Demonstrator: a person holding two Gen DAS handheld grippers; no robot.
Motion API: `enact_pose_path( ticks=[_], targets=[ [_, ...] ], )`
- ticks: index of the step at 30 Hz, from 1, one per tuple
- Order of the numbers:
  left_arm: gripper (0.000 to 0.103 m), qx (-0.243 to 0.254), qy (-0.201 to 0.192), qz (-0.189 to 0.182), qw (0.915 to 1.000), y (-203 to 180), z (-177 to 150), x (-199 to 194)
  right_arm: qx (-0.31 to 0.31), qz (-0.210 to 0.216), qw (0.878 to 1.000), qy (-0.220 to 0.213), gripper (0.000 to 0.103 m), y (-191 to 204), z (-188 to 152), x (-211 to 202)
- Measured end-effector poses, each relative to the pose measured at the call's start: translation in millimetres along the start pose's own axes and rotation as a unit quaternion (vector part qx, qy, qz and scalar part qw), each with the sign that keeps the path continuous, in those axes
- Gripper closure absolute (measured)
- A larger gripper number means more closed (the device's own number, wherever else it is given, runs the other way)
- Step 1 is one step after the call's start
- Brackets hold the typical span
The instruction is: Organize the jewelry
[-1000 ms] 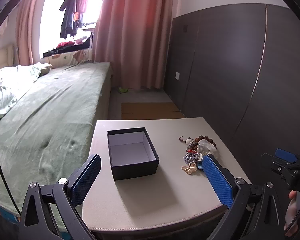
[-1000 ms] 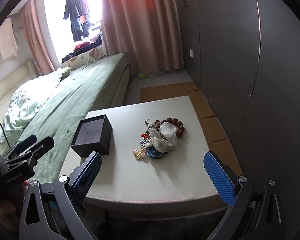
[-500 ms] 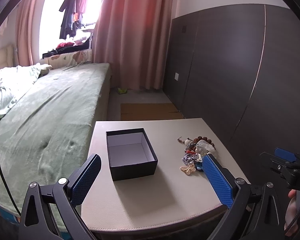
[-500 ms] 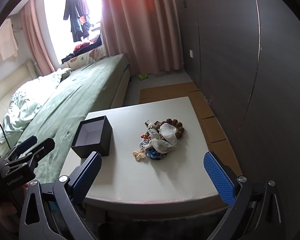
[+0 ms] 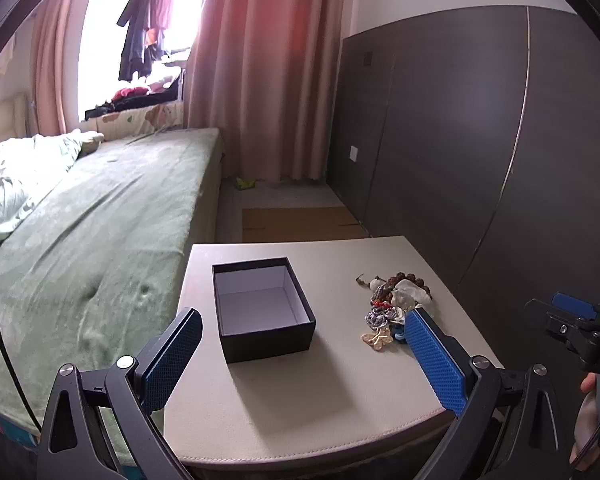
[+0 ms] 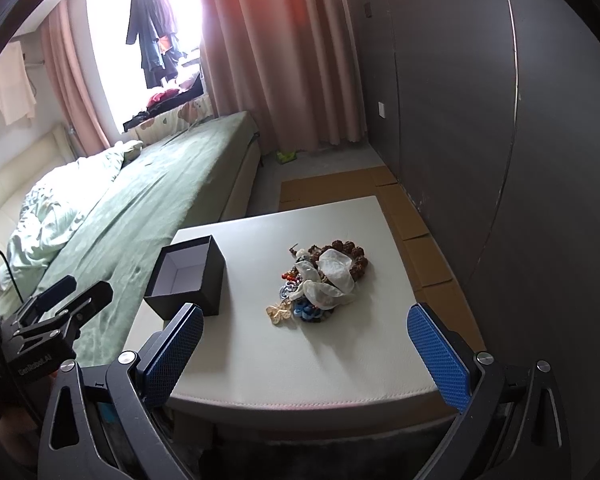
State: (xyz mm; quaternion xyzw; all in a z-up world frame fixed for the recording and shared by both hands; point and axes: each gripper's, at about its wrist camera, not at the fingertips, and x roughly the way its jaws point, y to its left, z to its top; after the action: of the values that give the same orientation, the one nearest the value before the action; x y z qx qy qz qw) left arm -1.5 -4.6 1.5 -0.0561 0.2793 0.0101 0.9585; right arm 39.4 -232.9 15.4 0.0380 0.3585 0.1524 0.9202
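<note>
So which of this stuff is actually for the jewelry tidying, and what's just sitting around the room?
For the job:
- jewelry pile on the table
- open black box, nothing in it
- left gripper and right gripper, both open, holding nothing

Just lying about:
- bed with green cover
- pink curtains
- hanging clothes
- cardboard on the floor
</note>
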Motion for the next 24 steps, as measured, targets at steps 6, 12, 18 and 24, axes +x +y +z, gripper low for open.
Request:
enact_pose_path(
  ticks=[6,12,18,24],
  targets=[
    [0.002,-0.007,0.005,-0.002,1.0,1,2,5,0.029,0.02,0.999,-0.004,0.0,-10,7,0],
    [0.002,-0.011,0.015,-0.009,0.9998,-7,5,16,0.049,0.015,0.999,-0.009,0.0,-22,10,3],
    [0.002,-0.018,0.038,-0.043,0.9982,-17,9,35,0.103,-0.006,0.995,-0.007,0.0,-54,13,11],
    [0.017,-0.008,0.073,-0.06,0.9955,-34,15,67,0.154,-0.004,0.988,-0.005,0.0,-83,15,25]
  ],
)
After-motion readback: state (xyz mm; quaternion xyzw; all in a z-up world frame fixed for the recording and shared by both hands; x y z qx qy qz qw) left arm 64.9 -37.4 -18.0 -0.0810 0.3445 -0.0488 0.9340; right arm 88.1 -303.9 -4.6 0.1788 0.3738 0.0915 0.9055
